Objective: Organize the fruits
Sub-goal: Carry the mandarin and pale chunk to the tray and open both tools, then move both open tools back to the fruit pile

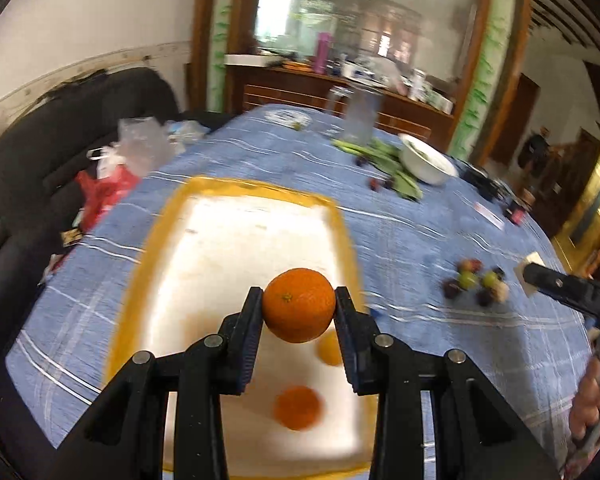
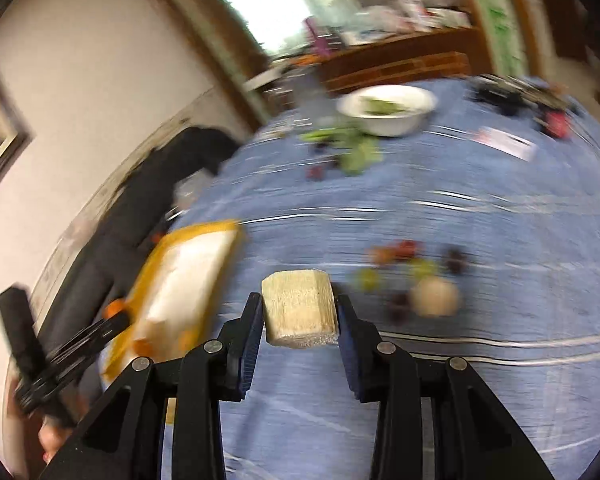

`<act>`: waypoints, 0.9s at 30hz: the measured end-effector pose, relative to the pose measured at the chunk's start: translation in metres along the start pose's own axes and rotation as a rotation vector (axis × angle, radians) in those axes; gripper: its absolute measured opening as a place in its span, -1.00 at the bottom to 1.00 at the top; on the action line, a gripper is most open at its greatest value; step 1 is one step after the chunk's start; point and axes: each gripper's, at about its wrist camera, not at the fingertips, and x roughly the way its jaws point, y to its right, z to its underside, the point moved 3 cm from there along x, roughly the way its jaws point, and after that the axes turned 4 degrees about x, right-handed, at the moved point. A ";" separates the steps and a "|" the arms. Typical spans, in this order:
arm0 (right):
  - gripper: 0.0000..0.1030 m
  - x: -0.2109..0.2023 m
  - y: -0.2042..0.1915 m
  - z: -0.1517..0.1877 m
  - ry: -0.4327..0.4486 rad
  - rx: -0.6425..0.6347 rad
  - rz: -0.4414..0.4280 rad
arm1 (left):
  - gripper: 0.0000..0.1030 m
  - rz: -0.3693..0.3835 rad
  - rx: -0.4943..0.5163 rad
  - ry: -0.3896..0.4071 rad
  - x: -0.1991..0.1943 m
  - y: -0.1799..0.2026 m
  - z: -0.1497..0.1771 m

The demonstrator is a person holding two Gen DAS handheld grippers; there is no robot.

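My left gripper [image 1: 299, 306] is shut on an orange [image 1: 299, 304], held above a white tray with a yellow rim [image 1: 152, 236]. Two more oranges lie in the tray: one [image 1: 298, 407] near its front and one [image 1: 328, 349] partly hidden behind a finger. My right gripper [image 2: 300, 312] is shut on a pale, cream-coloured peeled chunk of fruit [image 2: 300, 312], raised over the blue cloth. The same chunk [image 1: 531, 276] and the right gripper's black finger show at the right edge of the left wrist view. A cluster of small red, green and dark fruits [image 2: 412, 272] and a pale round fruit [image 2: 436, 298] lie on the cloth.
A blue checked cloth [image 1: 440, 240] covers the table. A white bowl [image 1: 428, 158] with greens stands at the back, beside loose green leaves [image 1: 384, 160] and dark berries. Plastic bags [image 1: 140, 148] lie at the left edge by a dark sofa [image 1: 60, 120]. The tray [image 2: 188, 280] lies left of my right gripper.
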 end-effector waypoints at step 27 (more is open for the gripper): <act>-0.11 0.184 -0.123 0.038 -0.274 -0.217 0.084 | 0.02 0.005 -0.121 -0.207 0.079 -0.089 -0.007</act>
